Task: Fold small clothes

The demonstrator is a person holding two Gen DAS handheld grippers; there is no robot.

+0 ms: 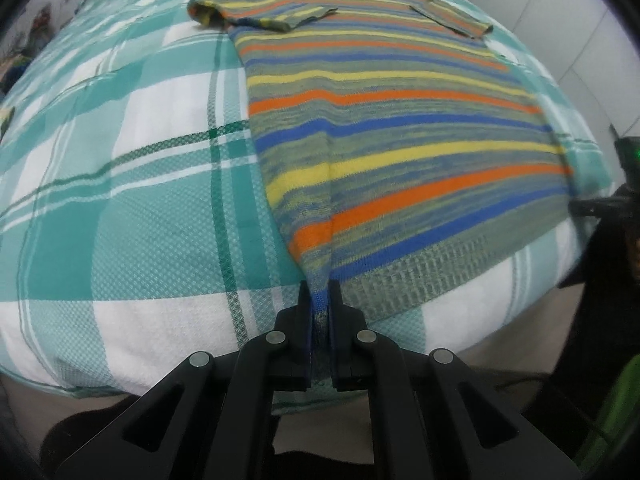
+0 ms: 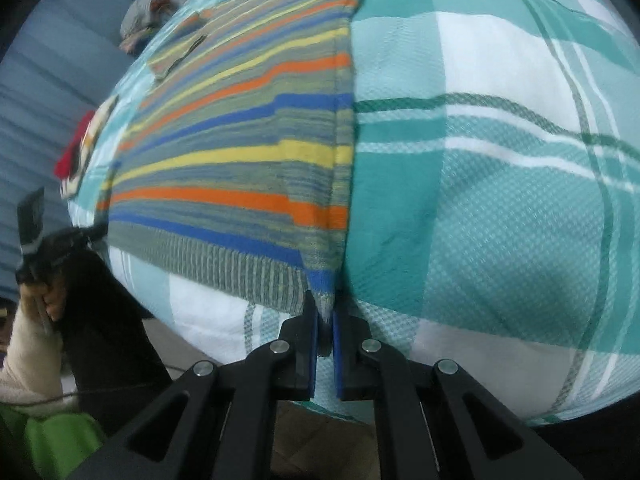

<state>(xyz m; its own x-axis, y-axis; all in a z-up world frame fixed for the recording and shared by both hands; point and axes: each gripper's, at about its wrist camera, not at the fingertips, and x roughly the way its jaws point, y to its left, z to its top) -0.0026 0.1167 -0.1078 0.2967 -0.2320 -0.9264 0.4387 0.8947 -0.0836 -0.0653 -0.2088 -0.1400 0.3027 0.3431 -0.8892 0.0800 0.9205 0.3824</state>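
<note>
Striped sweater (image 1: 400,128) lies flat on checked cloth (image 1: 140,208).

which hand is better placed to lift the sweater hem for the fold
Neither alone; judging by the views, both. The left gripper is shut on one hem corner of the striped sweater, the right gripper on the other.

No readable text, label or number anywhere.

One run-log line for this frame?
left gripper: shut on striped sweater hem | right gripper: shut on other hem corner | sweater flat on plaid cloth
</note>
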